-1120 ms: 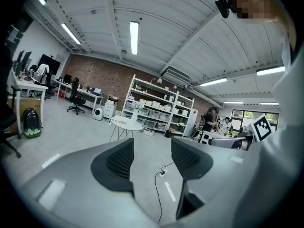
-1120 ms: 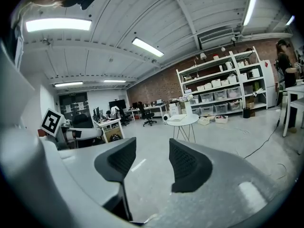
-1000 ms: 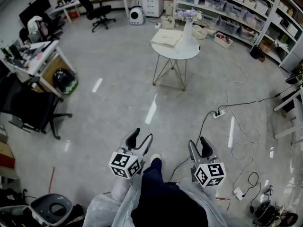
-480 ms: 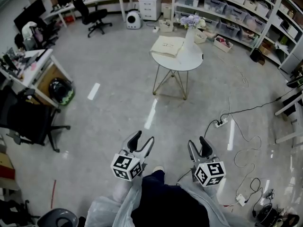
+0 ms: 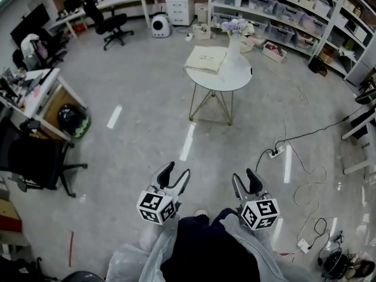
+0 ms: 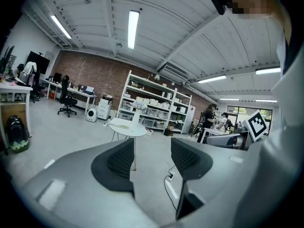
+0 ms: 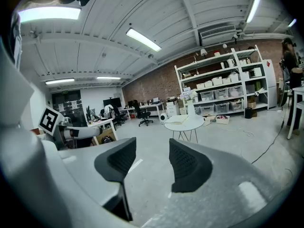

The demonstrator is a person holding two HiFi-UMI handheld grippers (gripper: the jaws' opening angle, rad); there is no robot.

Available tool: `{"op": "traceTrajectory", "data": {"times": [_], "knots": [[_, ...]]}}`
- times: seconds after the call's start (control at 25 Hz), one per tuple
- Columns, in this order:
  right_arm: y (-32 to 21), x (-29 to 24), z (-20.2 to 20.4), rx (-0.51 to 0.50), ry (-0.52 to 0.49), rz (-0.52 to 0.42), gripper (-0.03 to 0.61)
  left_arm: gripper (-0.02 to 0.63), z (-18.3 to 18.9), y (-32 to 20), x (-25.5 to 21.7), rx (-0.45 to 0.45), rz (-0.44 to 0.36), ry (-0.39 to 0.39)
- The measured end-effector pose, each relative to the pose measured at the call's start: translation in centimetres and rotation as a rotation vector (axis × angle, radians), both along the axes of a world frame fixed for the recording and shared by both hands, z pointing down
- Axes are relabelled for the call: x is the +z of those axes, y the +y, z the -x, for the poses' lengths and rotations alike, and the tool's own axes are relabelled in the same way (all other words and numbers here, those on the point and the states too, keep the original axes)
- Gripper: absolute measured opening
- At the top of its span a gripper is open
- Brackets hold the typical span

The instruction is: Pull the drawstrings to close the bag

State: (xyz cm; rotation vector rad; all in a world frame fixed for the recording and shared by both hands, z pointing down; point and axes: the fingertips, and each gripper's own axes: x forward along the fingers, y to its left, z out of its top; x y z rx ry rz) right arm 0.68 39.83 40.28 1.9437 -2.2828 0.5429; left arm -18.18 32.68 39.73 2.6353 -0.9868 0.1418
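Low in the head view, the left gripper (image 5: 176, 172) and right gripper (image 5: 244, 178) are held side by side over the floor (image 5: 147, 128), each with its jaws apart and nothing between them. The cream cloth bag (image 5: 205, 59) lies flat on the round white bench (image 5: 235, 76) at upper middle, just beside a vase of flowers (image 5: 234, 40), well apart from both grippers

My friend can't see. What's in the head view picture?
Seen from above, a person holds the left gripper and right gripper open and empty over a grey floor. Ahead stands a round white table with a cream bag and a vase of flowers on it.
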Motion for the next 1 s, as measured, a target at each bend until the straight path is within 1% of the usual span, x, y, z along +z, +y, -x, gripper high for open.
{"op": "traceTrajectory", "data": {"times": [0.36,0.52,0.72,1.0], "knots": [[-0.1,1.2,0.2,-0.025,-0.005,0.034,0.213,0.244,0.1,1.4,2.4,-0.007,0.062,-0.015],[-1.7,2.4,0.2,-0.046,-0.022,0.052,0.213,0.244,-0.1,0.3,3.4,-0.017,0.078,-0.024],[-5.7,2.3,-1.2,-0.063,-0.028,0.041,0.213,0.244,-1.9,-3.6,3.0,-0.019,0.065,-0.028],[-13.6,1.7,-5.4,-0.073,-0.009,0.033,0.213,0.239,-5.6,-12.5,1.1,-0.050,0.045,-0.015]]}}
